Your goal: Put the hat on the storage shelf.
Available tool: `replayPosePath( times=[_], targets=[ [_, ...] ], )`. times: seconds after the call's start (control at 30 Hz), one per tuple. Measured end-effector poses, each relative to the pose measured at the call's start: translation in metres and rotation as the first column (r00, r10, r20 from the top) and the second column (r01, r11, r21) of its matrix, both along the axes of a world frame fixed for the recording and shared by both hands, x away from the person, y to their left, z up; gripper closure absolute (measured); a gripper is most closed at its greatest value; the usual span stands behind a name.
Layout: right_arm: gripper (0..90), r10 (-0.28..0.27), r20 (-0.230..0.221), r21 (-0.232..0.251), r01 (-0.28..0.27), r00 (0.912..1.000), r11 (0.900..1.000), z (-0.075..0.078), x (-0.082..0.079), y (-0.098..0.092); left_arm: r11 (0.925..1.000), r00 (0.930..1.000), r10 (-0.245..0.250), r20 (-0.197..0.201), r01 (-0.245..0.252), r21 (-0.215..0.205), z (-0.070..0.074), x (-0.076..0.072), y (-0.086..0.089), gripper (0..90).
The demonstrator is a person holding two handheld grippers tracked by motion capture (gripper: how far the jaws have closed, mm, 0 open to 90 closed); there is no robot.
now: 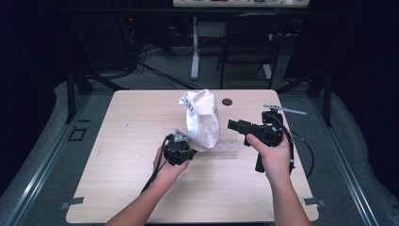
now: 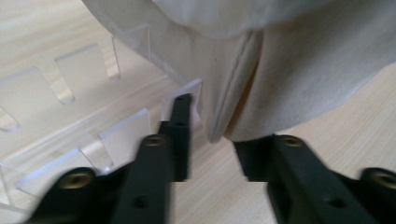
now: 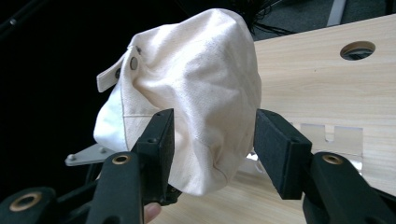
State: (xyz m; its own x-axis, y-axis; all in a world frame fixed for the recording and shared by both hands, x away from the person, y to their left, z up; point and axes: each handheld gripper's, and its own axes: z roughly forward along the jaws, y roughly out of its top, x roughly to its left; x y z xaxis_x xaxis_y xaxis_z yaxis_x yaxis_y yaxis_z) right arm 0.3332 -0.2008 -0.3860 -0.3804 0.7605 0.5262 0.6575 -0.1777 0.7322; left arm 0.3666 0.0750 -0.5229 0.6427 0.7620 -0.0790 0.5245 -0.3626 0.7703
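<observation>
The pale wood-grain rectangular table [image 1: 141, 188] is carrying a clear acrylic slotted rack [image 2: 70, 93] near its middle, toward the far edge. A cream cotton cap [image 1: 202, 122] — soft, crumpled, with a stiff curved brim — is standing upright on that rack. By my judgement the cap is being seated or lifted, and the job is unfinished. The left gripper [image 2: 212, 154] is sitting at the brim's lower edge, jaws parted narrowly, gripping nothing. The right gripper [image 3: 212, 144] is spread wide around the crown — not yet closing.
</observation>
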Motion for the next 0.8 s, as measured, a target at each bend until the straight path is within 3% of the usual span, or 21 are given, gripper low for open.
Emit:
replayPosePath(
  times=[0.13, 0.4, 0.53, 0.67, 0.8],
  targets=[
    [48.2, -0.003, -0.006, -0.014, 0.003, 1.0000, 1.000, -0.001, 0.001, 0.001, 0.9999, 0.9998, -0.008, 0.019, 0.008, 0.010, 0.002, -0.002, 0.002, 54.1],
    [47.3, 0.001, 0.003, -0.017, 0.000, 1.0000, 1.000, 0.000, -0.001, 0.003, 0.9992, 0.9958, -0.040, 0.082, 0.040, -0.003, 0.006, -0.018, 0.006, 44.5],
    [46.8, -0.006, 0.009, -0.017, 0.006, 0.9999, 1.000, -0.002, -0.004, 0.001, 0.9981, 0.9938, -0.046, 0.101, 0.050, -0.036, 0.007, -0.031, 0.016, 40.0],
    [46.7, -0.008, 0.003, -0.015, 0.008, 1.0000, 1.000, -0.004, -0.005, 0.000, 0.9983, 0.9901, -0.044, 0.133, 0.049, -0.032, 0.013, -0.043, 0.033, 39.9],
    [46.5, -0.015, 0.004, -0.011, 0.015, 0.9999, 1.000, -0.006, -0.006, -0.001, 0.9988, 0.9906, -0.025, 0.135, 0.031, -0.037, 0.014, -0.049, 0.049, 39.5]
  ],
)
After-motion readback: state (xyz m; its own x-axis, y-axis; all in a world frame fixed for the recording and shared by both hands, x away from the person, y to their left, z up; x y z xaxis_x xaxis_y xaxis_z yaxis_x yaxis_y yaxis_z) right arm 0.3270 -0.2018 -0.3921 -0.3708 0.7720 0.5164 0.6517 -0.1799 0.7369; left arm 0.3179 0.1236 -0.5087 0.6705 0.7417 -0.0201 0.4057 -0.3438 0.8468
